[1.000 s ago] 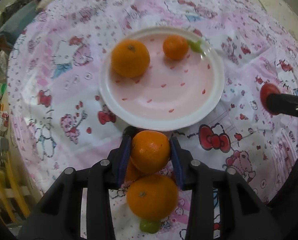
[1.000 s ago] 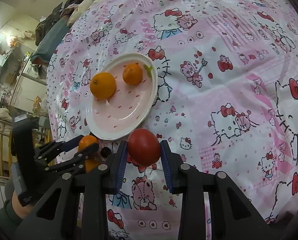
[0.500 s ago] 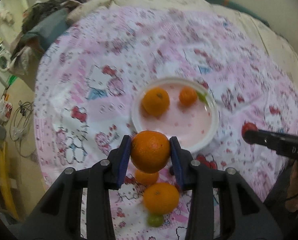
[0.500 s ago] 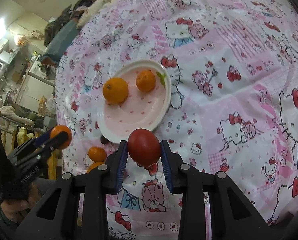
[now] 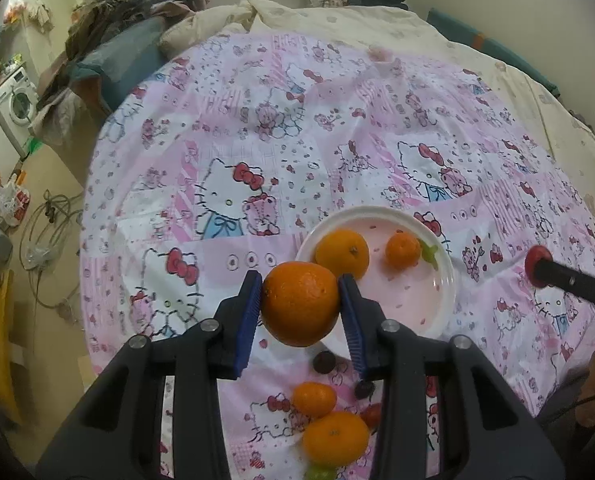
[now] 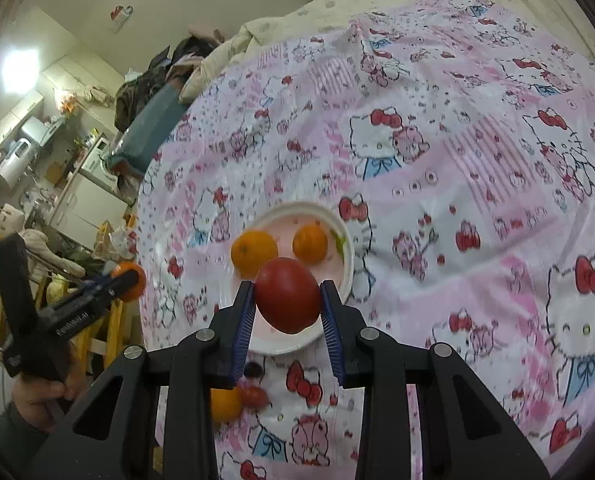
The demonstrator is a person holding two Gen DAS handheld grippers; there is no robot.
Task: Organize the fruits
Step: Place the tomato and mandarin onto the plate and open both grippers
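Left claw point(image 5: 300, 307) grips a large orange point(image 5: 300, 304), held above the patterned bedcover point(image 5: 257, 152) just short of the white plate point(image 5: 445, 304). Two oranges occupy the plate's far half. Right claw point(image 6: 286, 307) grips a red tomato point(image 6: 287, 296) over the near rim. Recommendation: lower each fruit onto bare plate, then release gently to prevent rolling.

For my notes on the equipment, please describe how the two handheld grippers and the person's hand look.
Both grippers, left gripper and right gripper, are matte black plastic with angular open-frame arms, silver round screws and ribbed blue pads lining the jaws. The left one's side carries small white lettering, too blurred to read. The bare hand holding it shows a dark sleeve.
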